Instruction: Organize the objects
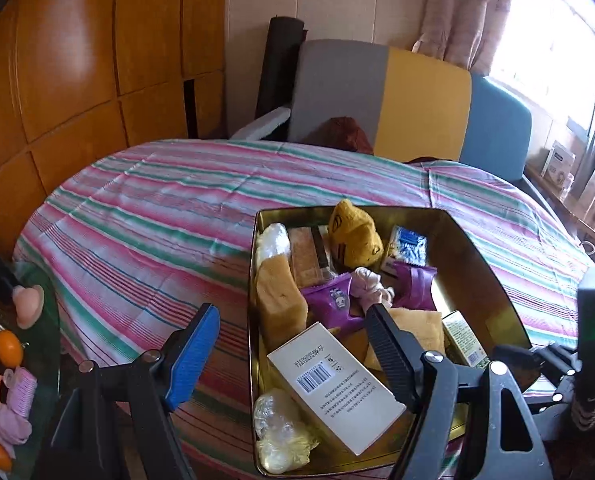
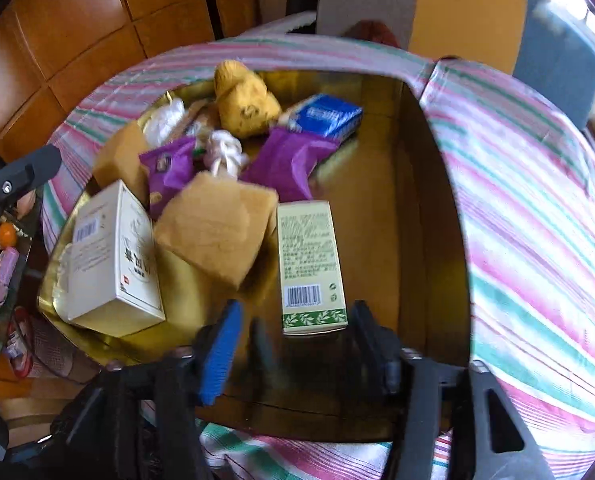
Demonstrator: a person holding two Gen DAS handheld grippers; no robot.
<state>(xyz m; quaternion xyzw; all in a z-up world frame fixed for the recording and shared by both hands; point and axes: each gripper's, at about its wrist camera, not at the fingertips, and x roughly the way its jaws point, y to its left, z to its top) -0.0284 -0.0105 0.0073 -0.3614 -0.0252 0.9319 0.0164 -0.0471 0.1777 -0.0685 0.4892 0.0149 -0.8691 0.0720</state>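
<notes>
A gold metal tin (image 1: 493, 280) (image 2: 413, 184) sits on the striped tablecloth and holds several items. Among them are a white barcode box (image 1: 337, 380) (image 2: 109, 256), a green box (image 2: 311, 264) (image 1: 463, 338), tan sponges (image 2: 217, 224) (image 1: 279, 300), purple packets (image 2: 293, 160) (image 1: 333, 300), a yellow plush toy (image 1: 355, 236) (image 2: 245, 100) and a blue packet (image 2: 329, 118) (image 1: 407, 246). My left gripper (image 1: 293, 316) is open and empty, straddling the tin's left wall. My right gripper (image 2: 297, 312) is open and empty, just above the near end of the green box.
A glass side table (image 1: 51, 320) at the left holds hair rollers (image 1: 23, 390), small oranges (image 1: 9, 346) and other small items. A grey, yellow and blue sofa (image 1: 425, 108) stands behind the table. Wooden panelling (image 1: 77, 60) is at the left. Bare striped cloth (image 1: 157, 208) lies left of the tin.
</notes>
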